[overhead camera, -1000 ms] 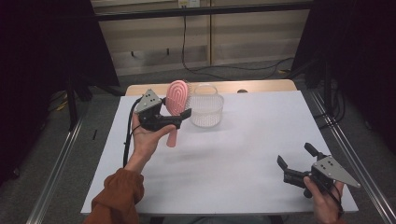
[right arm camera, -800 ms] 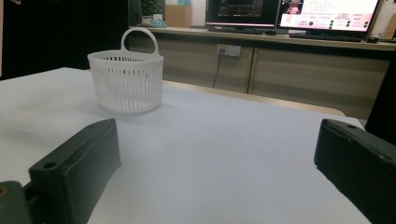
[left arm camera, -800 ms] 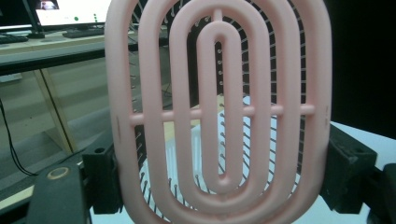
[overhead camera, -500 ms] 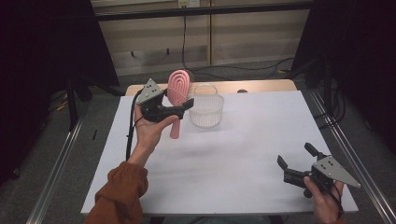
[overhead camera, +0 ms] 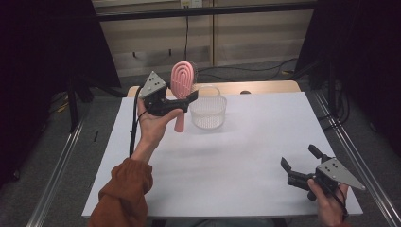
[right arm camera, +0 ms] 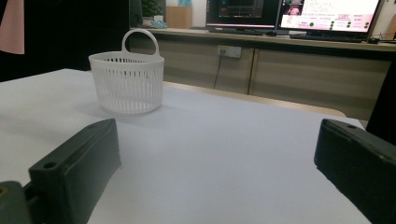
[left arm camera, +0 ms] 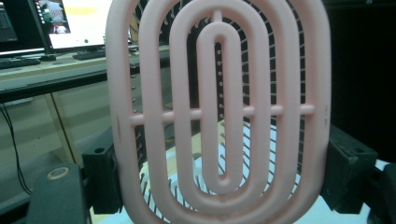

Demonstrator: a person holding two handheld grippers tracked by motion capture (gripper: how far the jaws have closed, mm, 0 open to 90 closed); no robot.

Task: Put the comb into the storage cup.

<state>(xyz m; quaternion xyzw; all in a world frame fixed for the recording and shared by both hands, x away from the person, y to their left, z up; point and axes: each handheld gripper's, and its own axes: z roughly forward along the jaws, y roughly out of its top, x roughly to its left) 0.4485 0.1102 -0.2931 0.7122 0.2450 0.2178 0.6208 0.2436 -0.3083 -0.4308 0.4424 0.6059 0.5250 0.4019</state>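
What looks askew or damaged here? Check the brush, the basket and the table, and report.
Nothing stands out. The pink hairbrush is held upright, off the table, in the left gripper, looking intact. The white basket stands upright on the table. The right gripper sits open, holding nothing.

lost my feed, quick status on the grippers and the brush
Left gripper shut on pink hairbrush, held upright beside white basket. Right gripper open, low over table near right. Nothing between brush and basket.
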